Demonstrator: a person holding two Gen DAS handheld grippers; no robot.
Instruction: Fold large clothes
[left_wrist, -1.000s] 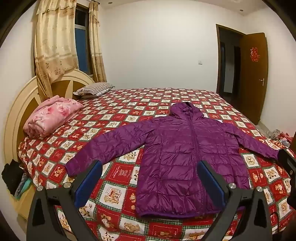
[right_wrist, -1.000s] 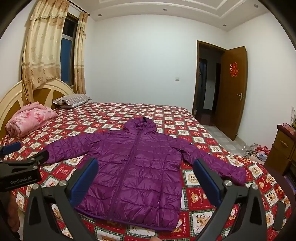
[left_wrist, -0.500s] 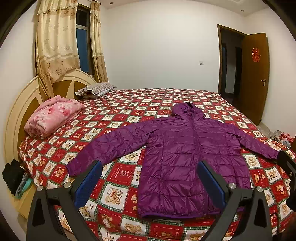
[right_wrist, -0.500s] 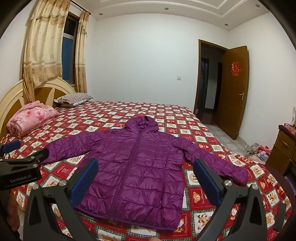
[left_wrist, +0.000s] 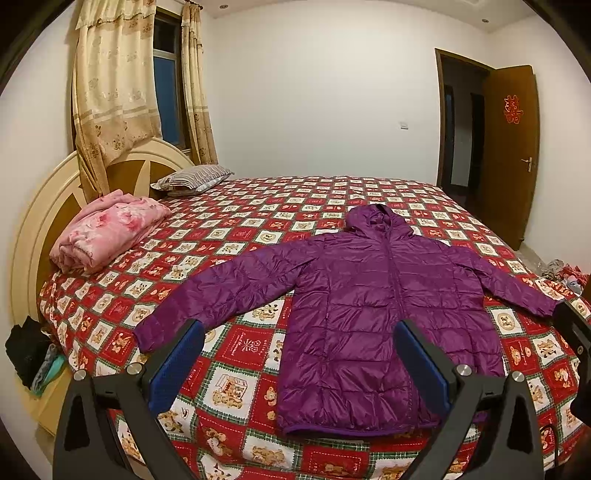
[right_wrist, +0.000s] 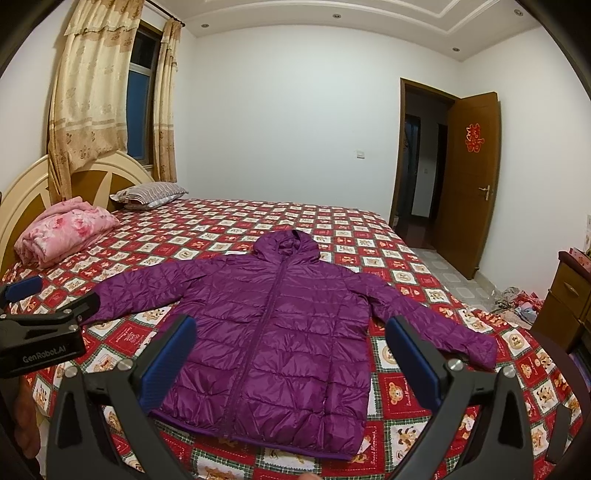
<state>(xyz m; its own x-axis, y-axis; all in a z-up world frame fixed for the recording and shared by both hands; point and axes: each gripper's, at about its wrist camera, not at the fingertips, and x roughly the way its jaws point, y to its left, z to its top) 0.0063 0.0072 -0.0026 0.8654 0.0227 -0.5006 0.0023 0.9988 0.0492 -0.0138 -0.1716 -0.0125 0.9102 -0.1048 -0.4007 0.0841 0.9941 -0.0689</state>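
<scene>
A purple hooded puffer jacket (left_wrist: 369, 314) lies flat and zipped on the bed, sleeves spread out to both sides, hood pointing away. It also shows in the right wrist view (right_wrist: 273, 332). My left gripper (left_wrist: 299, 336) is open and empty, held above the near bed edge in front of the jacket's left half. My right gripper (right_wrist: 290, 332) is open and empty, in front of the jacket's hem. The left gripper's body (right_wrist: 44, 332) shows at the left edge of the right wrist view, near the left sleeve cuff.
The bed (left_wrist: 280, 206) has a red patchwork cover. A folded pink blanket (left_wrist: 107, 229) and a striped pillow (left_wrist: 192, 179) lie by the headboard. An open brown door (right_wrist: 472, 177) and a wooden cabinet (right_wrist: 569, 295) stand to the right, with clothes on the floor (right_wrist: 517, 299).
Both grippers have drifted slightly back and up, so the jacket sits a little lower and farther in view. Both stay open. The jacket has not moved.
</scene>
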